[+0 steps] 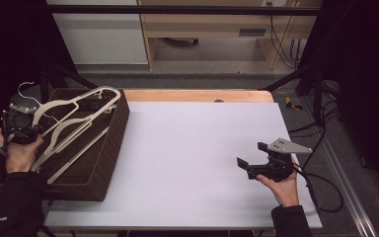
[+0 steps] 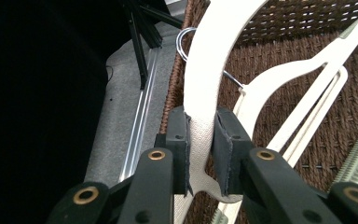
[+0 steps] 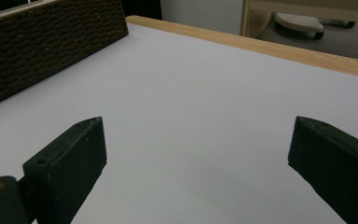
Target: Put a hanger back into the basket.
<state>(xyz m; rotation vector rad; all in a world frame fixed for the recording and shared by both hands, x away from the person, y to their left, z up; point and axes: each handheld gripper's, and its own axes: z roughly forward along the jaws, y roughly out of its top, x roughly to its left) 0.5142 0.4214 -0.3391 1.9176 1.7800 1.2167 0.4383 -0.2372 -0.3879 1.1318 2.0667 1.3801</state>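
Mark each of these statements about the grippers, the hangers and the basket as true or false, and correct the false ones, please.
1. The left gripper is shut on a white hanger. True.
2. The right gripper holds a hanger as well. False: its jaws stand wide apart over the bare white table top, with nothing between them.
3. The white hangers lie in a dark brown wicker basket. True.
4. The basket stands at the right side of the table. False: it stands at the left side, by the person's left hand.
5. The held hanger has a metal wire hook. True.
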